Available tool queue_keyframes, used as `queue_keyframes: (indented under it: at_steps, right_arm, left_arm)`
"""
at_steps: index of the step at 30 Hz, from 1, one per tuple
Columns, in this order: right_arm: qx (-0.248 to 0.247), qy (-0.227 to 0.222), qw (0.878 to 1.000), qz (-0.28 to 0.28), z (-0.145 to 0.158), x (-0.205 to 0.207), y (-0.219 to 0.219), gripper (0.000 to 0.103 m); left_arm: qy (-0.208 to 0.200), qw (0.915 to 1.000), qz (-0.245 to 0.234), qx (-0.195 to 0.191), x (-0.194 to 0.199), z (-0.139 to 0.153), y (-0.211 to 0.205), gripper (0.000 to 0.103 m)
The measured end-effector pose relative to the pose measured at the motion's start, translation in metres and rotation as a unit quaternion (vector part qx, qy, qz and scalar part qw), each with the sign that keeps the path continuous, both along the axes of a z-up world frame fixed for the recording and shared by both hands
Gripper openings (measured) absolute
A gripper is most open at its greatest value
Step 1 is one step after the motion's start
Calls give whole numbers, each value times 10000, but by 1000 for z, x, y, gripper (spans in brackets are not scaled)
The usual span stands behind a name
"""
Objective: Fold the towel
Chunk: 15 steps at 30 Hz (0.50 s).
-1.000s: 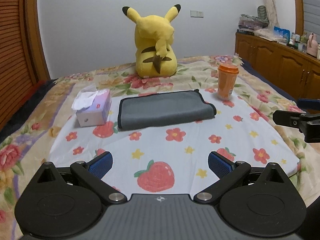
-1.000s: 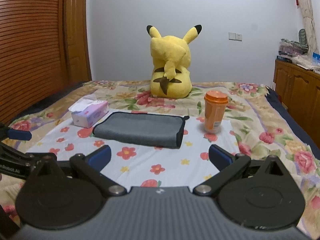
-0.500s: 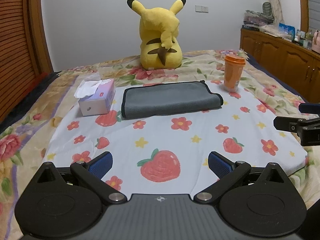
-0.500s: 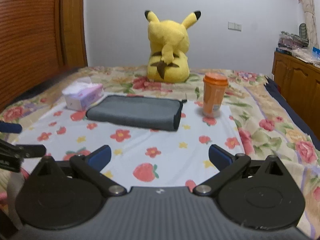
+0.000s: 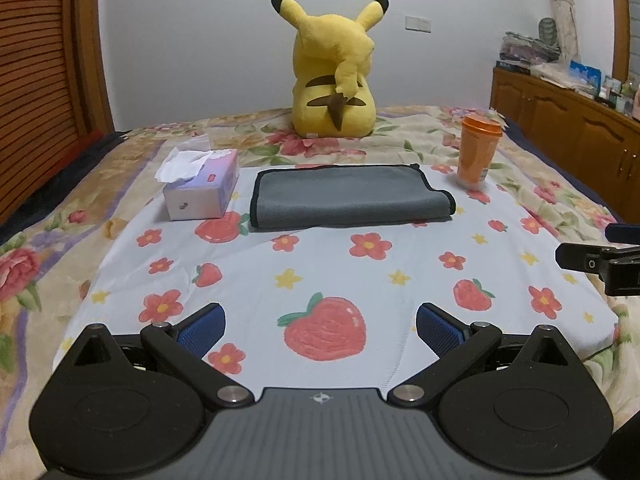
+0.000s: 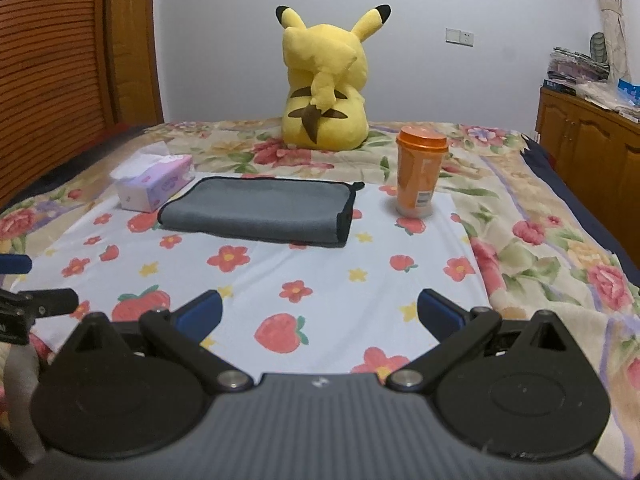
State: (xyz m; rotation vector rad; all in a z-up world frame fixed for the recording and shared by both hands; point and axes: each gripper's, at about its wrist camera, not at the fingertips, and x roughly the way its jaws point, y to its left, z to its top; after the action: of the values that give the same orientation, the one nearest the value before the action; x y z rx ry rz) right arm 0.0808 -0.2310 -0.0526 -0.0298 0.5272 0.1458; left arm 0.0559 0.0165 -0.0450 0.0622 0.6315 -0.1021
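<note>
A grey towel [image 5: 348, 196] with dark trim lies folded flat on the white fruit-print sheet [image 5: 320, 272] on the bed. It also shows in the right wrist view [image 6: 264, 208]. My left gripper [image 5: 320, 328] is open and empty, held well short of the towel over the sheet's near part. My right gripper [image 6: 318, 314] is open and empty, also well short of the towel. The right gripper's tip shows at the right edge of the left wrist view [image 5: 600, 264]. The left gripper's tip shows at the left edge of the right wrist view [image 6: 36, 304].
A tissue box [image 5: 200, 196] stands left of the towel. An orange lidded cup [image 5: 478, 152] stands to its right. A yellow plush toy [image 5: 334, 76] sits behind it. A wooden cabinet [image 5: 568, 132] runs along the right, a wooden headboard [image 5: 40, 80] on the left.
Both grippers have drawn back from the towel and tilted slightly. The towel and the other things have not moved. Both stay open.
</note>
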Motion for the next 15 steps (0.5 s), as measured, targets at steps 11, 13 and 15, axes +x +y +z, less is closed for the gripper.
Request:
queue_keyframes:
  at_steps: [11,13,15]
  right_arm:
    - [-20,-17,10000,-61,0,0,-1,103]
    - [-28,-56,10000,-64,0,-1,-1,103]
    - [-35,-98,9999,-65,1,-2,-1,103]
  left_arm:
    - [-77,10000,27,-13,-3,1,1,103]
    - [-151,9999,45,9,-5,3,0,103]
    - [-231,9997,44,6,-7,5,0,103]
